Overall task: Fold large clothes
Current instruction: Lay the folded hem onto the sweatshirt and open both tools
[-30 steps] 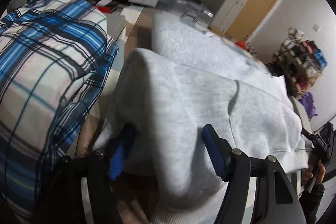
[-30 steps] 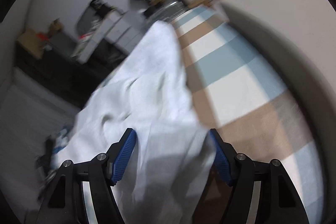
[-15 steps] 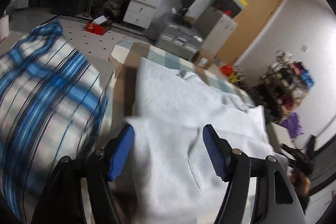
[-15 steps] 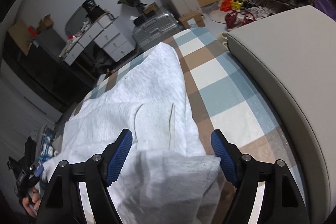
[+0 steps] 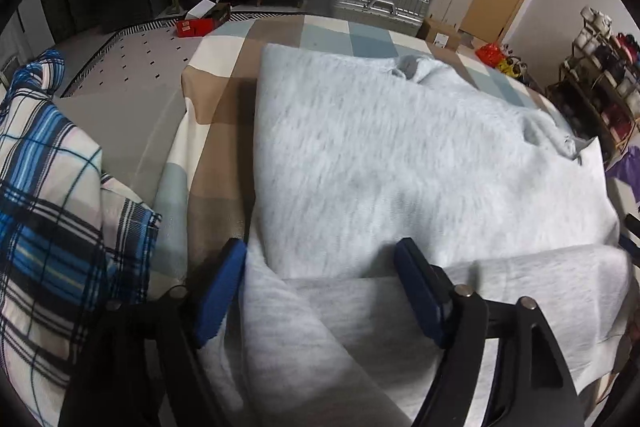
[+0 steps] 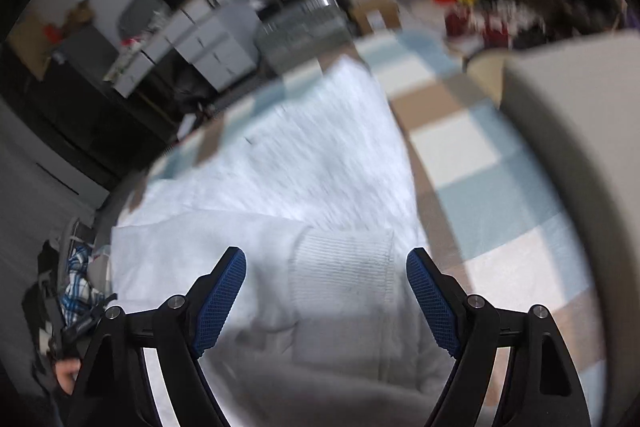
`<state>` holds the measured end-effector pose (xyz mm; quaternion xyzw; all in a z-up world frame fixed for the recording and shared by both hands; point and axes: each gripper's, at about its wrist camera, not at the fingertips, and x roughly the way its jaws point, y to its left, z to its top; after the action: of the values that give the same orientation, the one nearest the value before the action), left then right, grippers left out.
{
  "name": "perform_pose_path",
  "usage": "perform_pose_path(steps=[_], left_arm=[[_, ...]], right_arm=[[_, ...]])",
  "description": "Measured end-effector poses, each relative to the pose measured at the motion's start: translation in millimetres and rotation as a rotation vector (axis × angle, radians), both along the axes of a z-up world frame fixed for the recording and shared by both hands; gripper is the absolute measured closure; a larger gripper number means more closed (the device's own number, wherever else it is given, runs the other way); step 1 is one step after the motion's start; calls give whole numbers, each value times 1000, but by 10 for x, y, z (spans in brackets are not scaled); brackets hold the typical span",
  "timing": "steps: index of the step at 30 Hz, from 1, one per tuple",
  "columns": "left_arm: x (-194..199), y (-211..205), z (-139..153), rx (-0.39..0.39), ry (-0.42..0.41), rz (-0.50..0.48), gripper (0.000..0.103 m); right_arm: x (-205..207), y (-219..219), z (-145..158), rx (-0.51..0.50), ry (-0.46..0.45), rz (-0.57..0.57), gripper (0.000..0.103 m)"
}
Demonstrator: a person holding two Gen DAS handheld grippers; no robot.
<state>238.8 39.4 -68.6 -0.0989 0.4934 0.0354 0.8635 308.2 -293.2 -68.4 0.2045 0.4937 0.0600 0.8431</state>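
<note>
Left wrist view: left gripper [image 5: 320,287] jaws have just been opening and stand apart, with the grey sweatshirt [image 5: 400,163] fold between the pads, not pinched. Right gripper [image 6: 326,297] jaws have likewise been opening, spread over the ribbed cuff [image 6: 340,263]. Beyond, the sweatshirt lies flat on the checked bedcover [image 5: 224,99]; a plaid pillow [image 5: 48,195] sits left.

Left of the sweatshirt [image 5: 400,155], a bare strip of checked cover [image 5: 216,131] lies open; beyond it the plaid bedding [image 5: 48,207] blocks. Right, a cushion [image 6: 580,131] crowds close.
</note>
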Motion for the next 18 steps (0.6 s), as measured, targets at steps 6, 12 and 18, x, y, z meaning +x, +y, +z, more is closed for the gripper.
perform_pose_path(steps=[6, 12, 18], left_arm=[[57, 81, -112, -42, 21, -12, 8], [-85, -35, -109, 44, -20, -45, 7], [-277, -109, -80, 42, -8, -54, 7]], right_arm=[[74, 87, -254, -55, 23, 67, 18], [-16, 464, -310, -330, -14, 194, 19], [-145, 403, -311, -337, -11, 263, 19]])
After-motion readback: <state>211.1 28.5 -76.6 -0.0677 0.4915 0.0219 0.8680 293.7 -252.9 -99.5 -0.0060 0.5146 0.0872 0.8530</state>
